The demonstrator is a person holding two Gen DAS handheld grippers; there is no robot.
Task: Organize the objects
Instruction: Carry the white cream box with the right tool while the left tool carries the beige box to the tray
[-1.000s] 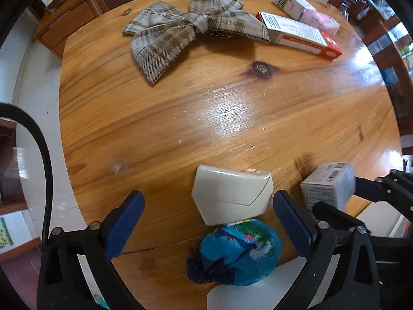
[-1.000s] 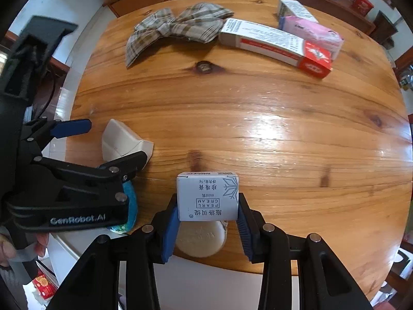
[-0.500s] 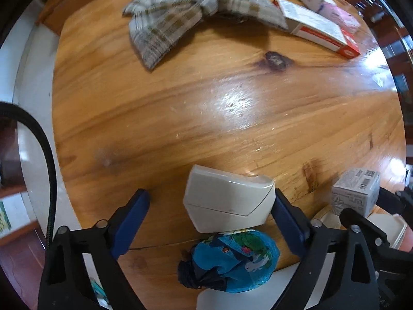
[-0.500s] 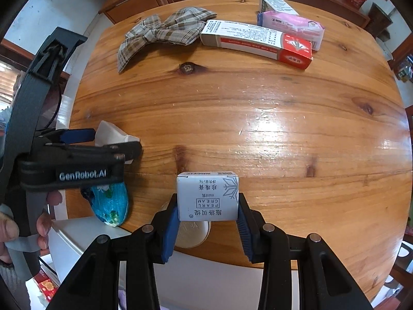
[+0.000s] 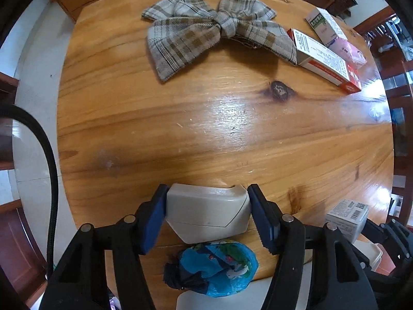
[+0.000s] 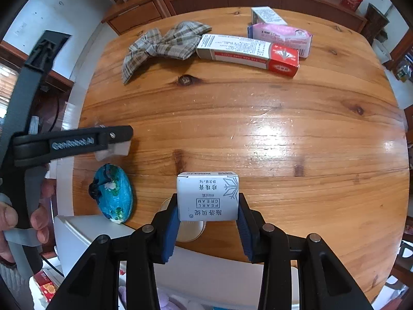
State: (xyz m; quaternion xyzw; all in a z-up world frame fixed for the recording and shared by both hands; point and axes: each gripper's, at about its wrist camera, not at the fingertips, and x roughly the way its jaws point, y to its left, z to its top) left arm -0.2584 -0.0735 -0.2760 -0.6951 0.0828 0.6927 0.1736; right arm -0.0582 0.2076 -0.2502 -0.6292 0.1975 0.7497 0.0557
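Boxes and bits sit on the round wooden tabletop (image 5: 180, 129). Near its close edge lies a smooth beige case (image 5: 207, 213). The left tool (image 5: 207, 217) points down over it, and its jaws have just been closing, so the blue pads now touch the two short ends of the case. The case looks hard and slick, and likely light. The flat ends seem the best place to pinch, as the slanted corners could slip out.

The right tool (image 6: 207, 222) is pinching a small white cream box (image 6: 207, 196) by its sides, up off the tabletop. Thin card like that may dent if squeezed too hard.

A blue wrapped bundle (image 5: 214, 267) lies just beside the case and looks soft.

The left view shows the pads on the case up close. The right view hides most of the case behind the left tool, but it shows a hand (image 6: 15, 222) holding that tool and the words on the cream box. Both views show a checked cloth bow (image 5: 209, 29) and a long red and white box (image 6: 247, 53) far off.
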